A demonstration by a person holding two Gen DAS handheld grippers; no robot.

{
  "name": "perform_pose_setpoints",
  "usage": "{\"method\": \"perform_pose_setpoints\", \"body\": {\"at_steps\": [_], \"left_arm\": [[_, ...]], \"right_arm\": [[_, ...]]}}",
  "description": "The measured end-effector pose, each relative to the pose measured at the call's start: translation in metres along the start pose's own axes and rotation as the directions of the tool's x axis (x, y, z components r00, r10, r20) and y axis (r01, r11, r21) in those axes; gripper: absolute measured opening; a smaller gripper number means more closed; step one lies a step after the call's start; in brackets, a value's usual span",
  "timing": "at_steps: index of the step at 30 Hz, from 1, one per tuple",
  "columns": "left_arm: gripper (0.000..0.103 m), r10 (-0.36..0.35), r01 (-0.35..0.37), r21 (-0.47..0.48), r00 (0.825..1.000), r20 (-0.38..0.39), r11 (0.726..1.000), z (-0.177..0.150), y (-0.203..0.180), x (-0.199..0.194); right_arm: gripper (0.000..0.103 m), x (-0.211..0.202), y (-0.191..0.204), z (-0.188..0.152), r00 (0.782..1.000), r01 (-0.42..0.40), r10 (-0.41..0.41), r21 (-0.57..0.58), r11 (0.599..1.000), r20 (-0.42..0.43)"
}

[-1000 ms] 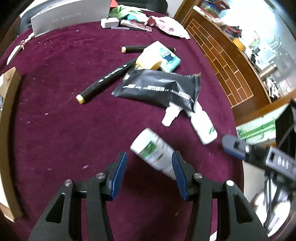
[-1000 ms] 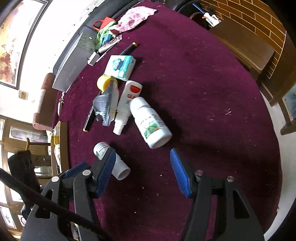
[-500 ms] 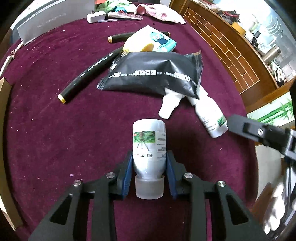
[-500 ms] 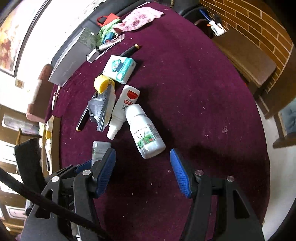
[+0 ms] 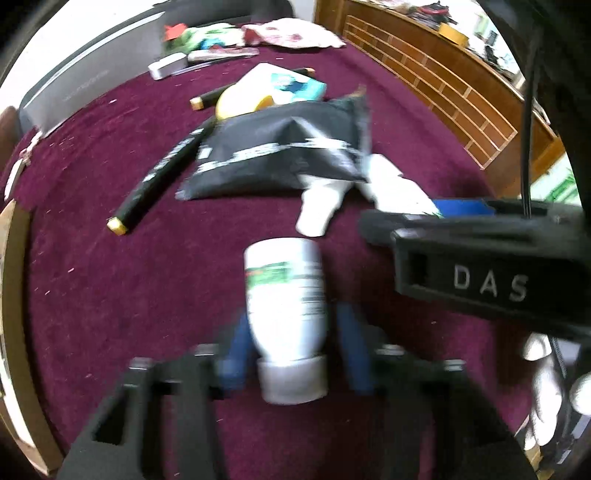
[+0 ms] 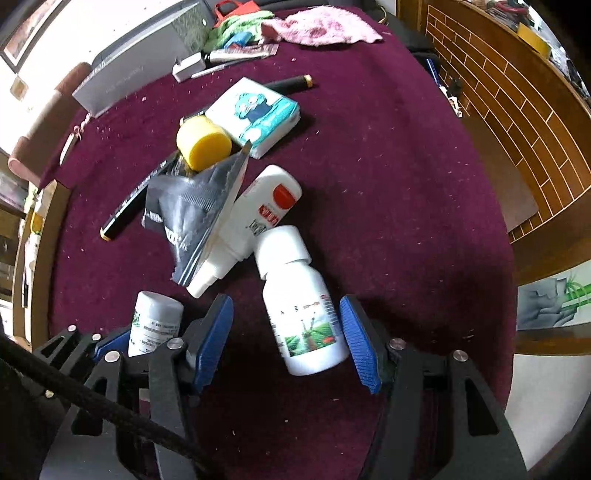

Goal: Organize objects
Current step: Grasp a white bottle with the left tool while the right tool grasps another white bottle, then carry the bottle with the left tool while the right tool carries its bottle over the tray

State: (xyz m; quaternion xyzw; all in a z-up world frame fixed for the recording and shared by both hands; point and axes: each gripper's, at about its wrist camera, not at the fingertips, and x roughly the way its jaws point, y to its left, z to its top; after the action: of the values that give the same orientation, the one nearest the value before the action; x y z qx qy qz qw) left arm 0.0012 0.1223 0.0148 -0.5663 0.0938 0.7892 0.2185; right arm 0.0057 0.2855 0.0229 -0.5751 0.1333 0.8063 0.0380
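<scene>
My left gripper (image 5: pixel 291 347) is shut on a small white bottle with a green label (image 5: pixel 284 295); its pads press on the bottle's lower body, cap end toward the camera. The right wrist view shows that same small bottle (image 6: pixel 155 321) at lower left. My right gripper (image 6: pixel 286 338) is open over the maroon tablecloth (image 6: pixel 388 184). A larger white bottle with a landscape label (image 6: pixel 303 310) lies between its jaws, closer to the right pad, with a clear gap to the left pad. In the left wrist view, the right gripper's black housing marked DAS (image 5: pixel 487 284) crosses the right side.
Beyond the bottles lie a white spray bottle with a red mark (image 6: pixel 258 210), a black foil pouch (image 6: pixel 192 210), a yellow cap (image 6: pixel 203 142), a tissue pack (image 6: pixel 258 114) and two black markers (image 5: pixel 162 173). A grey box (image 6: pixel 136 74) and a pink cloth (image 6: pixel 325 29) sit at the far edge.
My left gripper closed on the small bottle, which now stands along its fingers. My right gripper moved over the larger bottle, which now lies between its jaws.
</scene>
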Motion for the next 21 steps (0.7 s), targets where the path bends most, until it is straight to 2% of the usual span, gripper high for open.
{"method": "perform_pose_setpoints", "body": {"at_steps": [2, 4, 10, 15, 21], "left_arm": [[0.028, -0.041, 0.040, -0.036, 0.999, -0.002, 0.999, -0.003, 0.009, -0.004], [0.028, -0.035, 0.036, -0.056, 0.999, 0.006, 0.998, -0.009, 0.019, -0.011], [0.028, -0.056, 0.058, -0.108, 0.998, 0.029, 0.992, -0.031, 0.043, -0.037], [0.029, -0.074, 0.080, -0.153, 0.996, 0.042, 0.985, -0.044, 0.060, -0.050], [0.029, -0.081, 0.093, -0.182, 0.994, 0.068, 0.979, -0.054, 0.069, -0.061]], "right_arm": [[0.053, 0.003, 0.003, -0.002, 1.000, 0.007, -0.007, -0.008, 1.000, -0.010], [0.036, 0.004, 0.004, -0.005, 1.000, 0.026, -0.026, -0.017, 1.000, -0.009], [0.033, -0.003, -0.006, -0.010, 0.999, -0.030, 0.031, 0.043, 0.999, -0.020], [0.033, -0.017, -0.011, -0.027, 0.989, -0.137, 0.141, 0.090, 0.986, -0.038], [0.032, -0.018, -0.006, -0.047, 0.943, -0.301, 0.320, 0.174, 0.937, -0.088]]}}
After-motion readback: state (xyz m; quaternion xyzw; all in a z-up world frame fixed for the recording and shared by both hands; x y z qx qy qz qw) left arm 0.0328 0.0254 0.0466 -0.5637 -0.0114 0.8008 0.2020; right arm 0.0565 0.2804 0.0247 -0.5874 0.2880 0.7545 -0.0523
